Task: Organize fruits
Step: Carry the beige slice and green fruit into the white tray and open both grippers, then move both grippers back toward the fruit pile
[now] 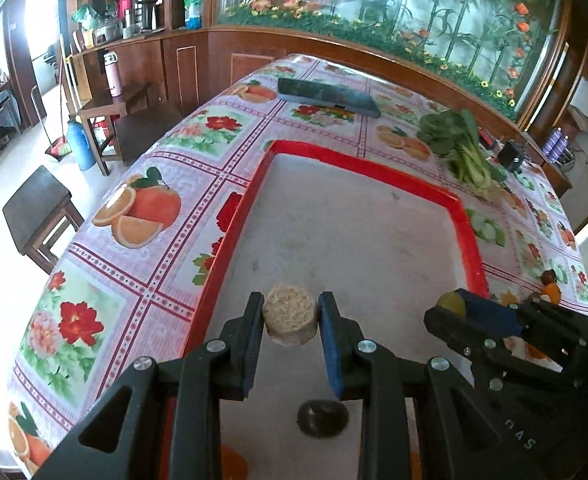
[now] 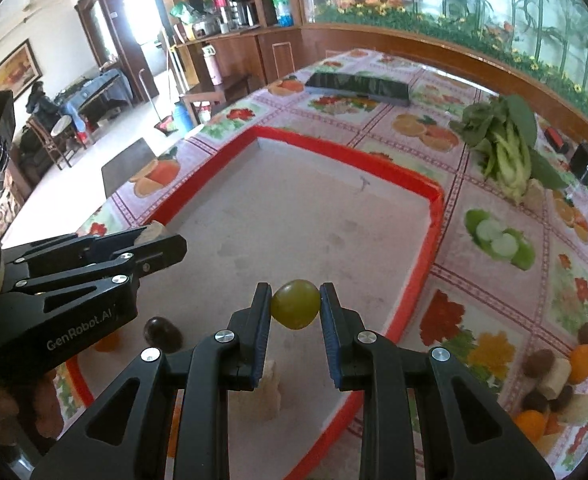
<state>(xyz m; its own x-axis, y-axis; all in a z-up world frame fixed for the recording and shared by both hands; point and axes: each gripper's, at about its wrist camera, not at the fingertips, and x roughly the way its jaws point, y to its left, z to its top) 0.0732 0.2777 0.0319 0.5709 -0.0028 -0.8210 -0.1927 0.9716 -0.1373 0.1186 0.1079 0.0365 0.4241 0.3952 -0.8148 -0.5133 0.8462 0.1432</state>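
Green grape (image 2: 295, 305) pinched between the right gripper (image 2: 295, 306) fingers, hanging over the red tray (image 2: 433, 200); pale fibrous round (image 1: 290, 315) clamped in the left gripper (image 1: 290, 316) alongside. Best lowered gently onto bare tray floor, clear of the dark fruit (image 2: 162, 332), before loosening. More fruit (image 2: 553, 384) waiting on the tabletop (image 2: 493, 264).

Glossy printed plastic tablecloth (image 1: 142, 240), red plastic tray (image 1: 373, 168) with matt grey floor, smooth green grape (image 2: 295, 304)
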